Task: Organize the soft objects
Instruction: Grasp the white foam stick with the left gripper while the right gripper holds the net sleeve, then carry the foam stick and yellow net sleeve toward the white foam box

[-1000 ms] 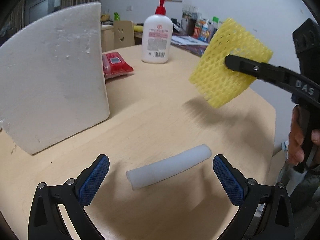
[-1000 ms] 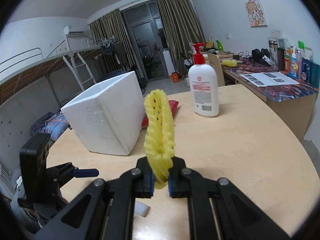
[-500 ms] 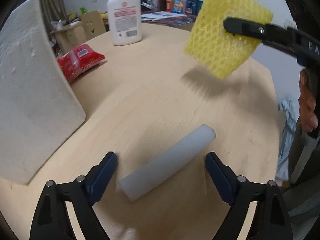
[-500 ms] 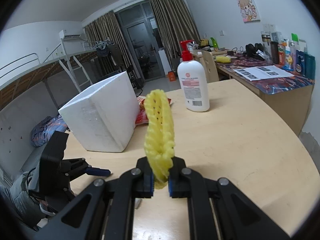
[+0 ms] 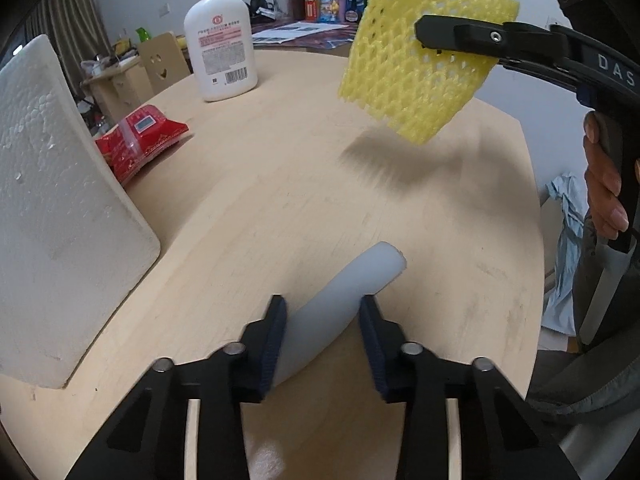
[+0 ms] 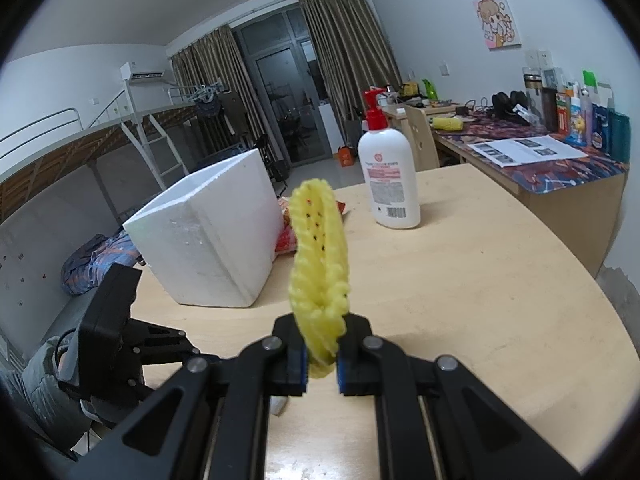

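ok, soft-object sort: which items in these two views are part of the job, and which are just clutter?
In the job:
- white foam tube, between the closing left gripper jaws
- yellow foam net, pinched in the right gripper
- white foam box, probably the bin

Just lying about:
- lotion pump bottle
- red snack packet
- desk clutter behind

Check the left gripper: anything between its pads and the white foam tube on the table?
Nothing visible. The white foam tube already lies between the blue pads of the left gripper, whose jaws are closing on it; only bare round wooden table surrounds it. The yellow foam net sleeve hangs clear above, clamped in the right gripper.
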Demonstrator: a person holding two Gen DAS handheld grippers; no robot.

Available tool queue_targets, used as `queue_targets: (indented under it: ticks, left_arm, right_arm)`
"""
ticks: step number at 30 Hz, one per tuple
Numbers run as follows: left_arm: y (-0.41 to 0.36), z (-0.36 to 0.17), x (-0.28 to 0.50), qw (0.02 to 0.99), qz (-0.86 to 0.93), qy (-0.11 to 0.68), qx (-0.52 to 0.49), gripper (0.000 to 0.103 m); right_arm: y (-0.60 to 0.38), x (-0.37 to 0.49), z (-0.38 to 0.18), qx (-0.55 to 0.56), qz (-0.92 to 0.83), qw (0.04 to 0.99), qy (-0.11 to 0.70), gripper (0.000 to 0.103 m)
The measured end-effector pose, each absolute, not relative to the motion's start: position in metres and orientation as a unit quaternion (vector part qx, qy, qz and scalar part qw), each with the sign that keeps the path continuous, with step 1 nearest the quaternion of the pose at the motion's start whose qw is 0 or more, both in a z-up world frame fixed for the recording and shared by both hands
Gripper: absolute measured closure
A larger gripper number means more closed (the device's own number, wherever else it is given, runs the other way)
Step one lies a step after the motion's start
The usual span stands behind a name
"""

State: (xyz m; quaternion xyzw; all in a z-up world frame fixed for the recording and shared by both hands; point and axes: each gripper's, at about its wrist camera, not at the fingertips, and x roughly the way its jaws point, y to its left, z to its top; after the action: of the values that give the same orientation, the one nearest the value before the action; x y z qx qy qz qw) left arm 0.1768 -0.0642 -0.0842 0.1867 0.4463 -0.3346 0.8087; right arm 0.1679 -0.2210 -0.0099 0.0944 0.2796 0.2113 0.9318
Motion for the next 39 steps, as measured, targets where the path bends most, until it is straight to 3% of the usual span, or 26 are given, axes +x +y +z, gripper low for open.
queue_targets:
  ticks: [5,12,25,39]
  left_arm:
    - [-0.068,-0.079,0.176,0.814,-0.328,0.437,0.197,0.092]
    - [-0.066,-0.073,0.175,0.821,-0.312,0.438,0.193,0.099]
    - [-0.049,-0.044,0.167,0.854,-0.291,0.406,0.146,0.1]
    - [-0.027,0.02,0.145,0.926,-0.232,0.286,0.08,0.1]
  right_arm:
    - [-0.22,0.168,-0.01,0.092,0.211,0.932,0.279,0.09]
    - [-0.219,0.168,-0.01,0.091,0.212,0.933,0.276,0.09]
    - [-0.217,0.165,-0.005,0.092,0.218,0.934,0.269,0.09]
    - [-0.207,0.153,0.013,0.082,0.232,0.94,0.236,0.09]
